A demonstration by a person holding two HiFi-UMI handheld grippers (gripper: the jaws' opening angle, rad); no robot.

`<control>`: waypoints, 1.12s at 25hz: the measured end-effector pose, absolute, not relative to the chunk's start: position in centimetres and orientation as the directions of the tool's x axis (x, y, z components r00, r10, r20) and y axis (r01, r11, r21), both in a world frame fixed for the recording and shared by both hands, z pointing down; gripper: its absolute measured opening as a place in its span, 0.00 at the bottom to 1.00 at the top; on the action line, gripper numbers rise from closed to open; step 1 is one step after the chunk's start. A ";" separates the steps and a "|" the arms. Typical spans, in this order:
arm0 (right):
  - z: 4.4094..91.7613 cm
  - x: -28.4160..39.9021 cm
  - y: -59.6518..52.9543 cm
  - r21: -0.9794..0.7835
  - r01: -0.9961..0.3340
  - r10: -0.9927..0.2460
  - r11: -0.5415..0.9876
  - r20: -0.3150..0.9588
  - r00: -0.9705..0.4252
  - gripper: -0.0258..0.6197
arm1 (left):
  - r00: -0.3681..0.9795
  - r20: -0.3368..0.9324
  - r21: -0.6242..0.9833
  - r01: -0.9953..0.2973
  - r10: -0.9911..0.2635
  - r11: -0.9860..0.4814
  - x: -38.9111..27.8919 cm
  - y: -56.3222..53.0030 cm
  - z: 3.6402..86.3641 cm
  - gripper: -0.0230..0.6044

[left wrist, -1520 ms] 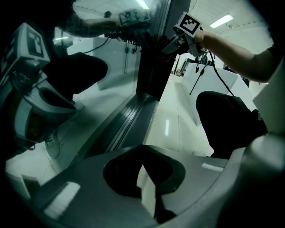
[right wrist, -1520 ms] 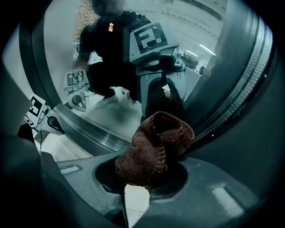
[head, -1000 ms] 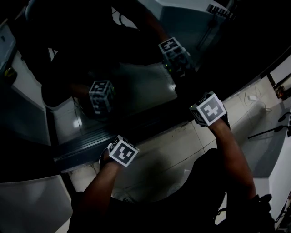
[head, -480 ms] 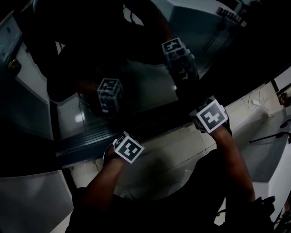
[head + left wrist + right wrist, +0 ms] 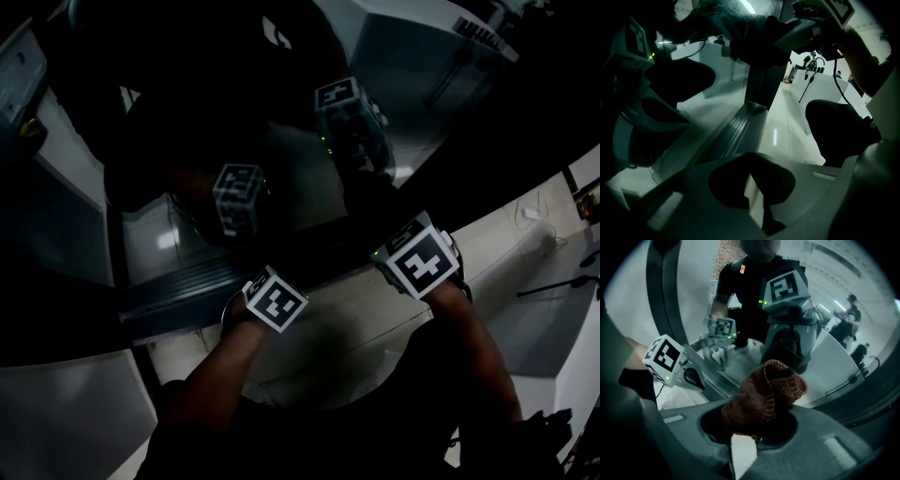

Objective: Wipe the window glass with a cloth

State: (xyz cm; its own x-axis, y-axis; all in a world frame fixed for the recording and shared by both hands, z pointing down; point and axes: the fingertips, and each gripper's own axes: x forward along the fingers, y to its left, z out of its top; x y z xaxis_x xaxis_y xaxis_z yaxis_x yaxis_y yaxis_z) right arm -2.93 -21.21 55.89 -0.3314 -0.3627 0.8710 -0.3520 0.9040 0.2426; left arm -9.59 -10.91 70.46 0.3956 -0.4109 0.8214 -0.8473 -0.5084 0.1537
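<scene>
I am holding the right gripper clenched on a brown knitted cloth. The cloth is bunching up out of the jaws in a rumpled fold and pointing at the window glass. It is sitting close up to the pane, with its dark reflection just above it, but I cannot tell whether it is touching. This is happening low on the glass, near the bottom edge where the grooved window track is running.

I am holding the left gripper with its jaws drawn together and nothing between them; only a thin sliver of pale floor is showing through. It is hanging over the track, to the left of the right gripper and well apart from it, lower and nearer my body in the head view.

The scene is dim. The glass is mirroring both marker cubes, the left one above the track and the right one higher up the pane, with small green lights glowing beside them. My forearms are reaching forward over the pale tiled floor.
</scene>
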 end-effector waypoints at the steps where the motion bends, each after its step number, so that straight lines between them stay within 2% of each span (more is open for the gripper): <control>1: 55.8 -3.3 -20.9 0.242 -0.345 -0.360 0.907 0.871 -0.335 0.15 | 0.397 0.821 0.155 -0.847 -0.410 -0.509 -9.6 -11.0 70.5 0.06; 7: 55.7 -6.9 -18.6 0.216 -0.312 -0.327 0.925 0.871 -0.368 0.15 | 0.396 0.823 0.162 -0.851 -0.407 -0.500 -11.1 -10.9 70.6 0.06; 14: 54.2 -9.7 -15.3 0.148 -0.209 -0.231 0.967 0.858 -0.459 0.15 | 0.377 0.829 0.158 -0.866 -0.412 -0.474 -10.0 -11.4 69.9 0.06; 21: 53.8 -12.8 -13.0 0.050 -0.171 -0.135 0.984 0.838 -0.529 0.15 | 0.355 0.818 0.145 -0.888 -0.452 -0.436 -12.3 -10.7 69.5 0.06; 25: 53.1 -14.2 -11.8 -0.118 -0.171 -0.022 0.978 0.760 -0.650 0.15 | 0.337 0.816 0.138 -0.903 -0.471 -0.407 -13.8 -10.0 68.9 0.06; 28: 52.6 -14.4 -11.7 -0.273 -0.156 0.062 0.949 0.649 -0.758 0.15 | 0.320 0.807 0.136 -0.918 -0.496 -0.371 -14.7 -9.7 68.0 0.06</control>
State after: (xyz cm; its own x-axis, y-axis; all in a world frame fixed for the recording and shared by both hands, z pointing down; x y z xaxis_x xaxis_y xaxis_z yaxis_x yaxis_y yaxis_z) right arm -14.37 -11.69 52.55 -0.7582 0.0616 0.6491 -0.1561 0.9494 -0.2726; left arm -14.72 -9.68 67.99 0.3201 -0.4958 0.8073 -0.9185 -0.3713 0.1361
